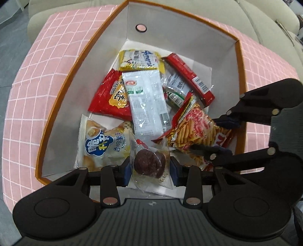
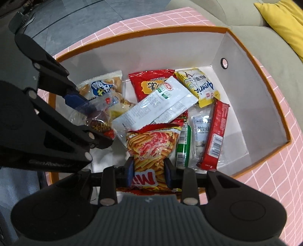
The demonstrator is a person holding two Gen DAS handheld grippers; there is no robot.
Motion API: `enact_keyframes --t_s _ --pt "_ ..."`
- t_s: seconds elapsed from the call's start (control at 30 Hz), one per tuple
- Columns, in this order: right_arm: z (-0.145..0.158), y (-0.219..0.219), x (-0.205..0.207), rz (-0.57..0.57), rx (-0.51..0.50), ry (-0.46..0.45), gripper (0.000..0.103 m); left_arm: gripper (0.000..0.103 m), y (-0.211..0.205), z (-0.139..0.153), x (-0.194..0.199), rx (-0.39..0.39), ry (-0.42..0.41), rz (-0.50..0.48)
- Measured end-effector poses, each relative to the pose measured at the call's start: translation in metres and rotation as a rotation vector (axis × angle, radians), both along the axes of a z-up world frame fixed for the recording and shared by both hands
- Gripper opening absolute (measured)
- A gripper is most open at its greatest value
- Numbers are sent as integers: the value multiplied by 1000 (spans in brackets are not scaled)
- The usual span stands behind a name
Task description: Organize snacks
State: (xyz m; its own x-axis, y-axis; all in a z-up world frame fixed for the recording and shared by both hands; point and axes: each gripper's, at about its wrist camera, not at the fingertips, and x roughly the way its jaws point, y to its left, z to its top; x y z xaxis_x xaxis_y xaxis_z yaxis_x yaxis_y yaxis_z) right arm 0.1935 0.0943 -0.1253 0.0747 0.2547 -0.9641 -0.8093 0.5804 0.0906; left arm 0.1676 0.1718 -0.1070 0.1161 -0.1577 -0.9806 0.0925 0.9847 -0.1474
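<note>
An orange-rimmed box with white walls sits on a pink checked cloth and holds several snack packets. My left gripper is shut on a clear packet with a brown cookie, held low over the box's near corner. My right gripper is shut on a red bag of shrimp sticks, also down inside the box. In the left wrist view the right gripper reaches in from the right with that bag. The left gripper shows at the left of the right wrist view.
Inside lie a white long packet, a red chip bag, a yellow packet, a red bar, a green tube and a pale biscuit bag. A beige sofa with a yellow cushion stands behind.
</note>
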Motion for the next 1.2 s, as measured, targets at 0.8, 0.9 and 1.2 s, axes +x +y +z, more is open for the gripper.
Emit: enact_keyframes --t_s 0.8,0.9,1.2 --pt "28 -16 2 -24 7 -36 62 60 3 15 -10 -11 32 -1" --pt "40 -18 1 -32 22 -62 73 65 4 30 -13 -4 1 0" --pt "97 -35 -6 -89 117 -159 76 71 9 97 -28 35 -189 41"
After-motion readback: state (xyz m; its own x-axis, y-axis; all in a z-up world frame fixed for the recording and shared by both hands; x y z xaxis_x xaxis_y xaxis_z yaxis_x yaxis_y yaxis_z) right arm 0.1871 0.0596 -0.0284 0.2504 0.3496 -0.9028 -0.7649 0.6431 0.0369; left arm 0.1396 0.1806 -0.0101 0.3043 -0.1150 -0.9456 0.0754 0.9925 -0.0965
